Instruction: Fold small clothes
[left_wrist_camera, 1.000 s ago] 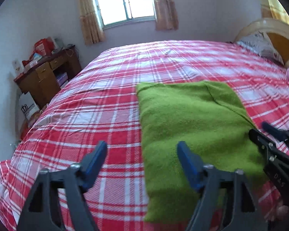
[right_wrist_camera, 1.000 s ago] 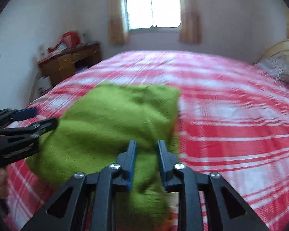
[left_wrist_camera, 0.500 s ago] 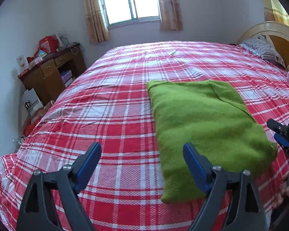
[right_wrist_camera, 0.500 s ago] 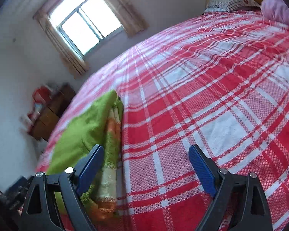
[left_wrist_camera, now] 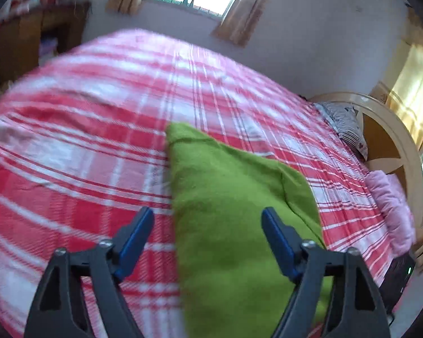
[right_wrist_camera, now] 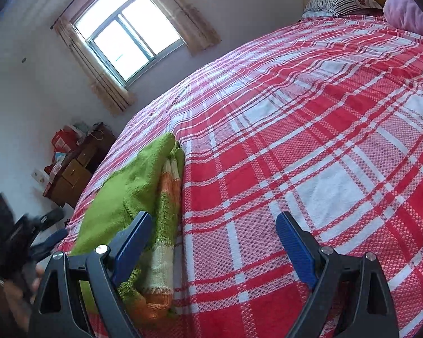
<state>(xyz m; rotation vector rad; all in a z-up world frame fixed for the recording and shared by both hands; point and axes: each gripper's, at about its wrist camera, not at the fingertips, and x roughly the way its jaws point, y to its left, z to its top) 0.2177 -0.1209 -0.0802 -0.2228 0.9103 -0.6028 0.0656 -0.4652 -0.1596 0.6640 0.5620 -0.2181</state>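
Bed with red-white plaid sheet (right_wrist_camera: 310,140) fills both views, spreading ahead of and under both tongs. Wall with a curtained window (right_wrist_camera: 127,42) far beyond the tips, past the bed's far edge. Cream and wood headboard (left_wrist_camera: 389,146) far ahead-right of the left tongs. Brown wooden desk with drawers and red clutter on top (right_wrist_camera: 73,169) off the bed's edge, ahead-left of the right tongs.

Green knit garment (left_wrist_camera: 228,211) lies folded flat on the sheet. In the left wrist view it runs from under the tong tips forward; its left edge sits between the two fingers, and the right finger is over the green. In the right wrist view the same garment lies to the left, its orange and cream striped edge just beside and partly behind the left finger; plain sheet between the tips.

Striped pillow (right_wrist_camera: 341,0) and pink cloth (left_wrist_camera: 392,205) at the headboard end, well apart from both tongs.

Left gripper (left_wrist_camera: 208,235): released, blue pads spread, just been closing a little, nothing pinched; view blurred. It also shows blurred at the left edge of the right wrist view, a hand with a ring under it.
Right gripper (right_wrist_camera: 214,239): released, pads wide apart, just opened, nothing held.
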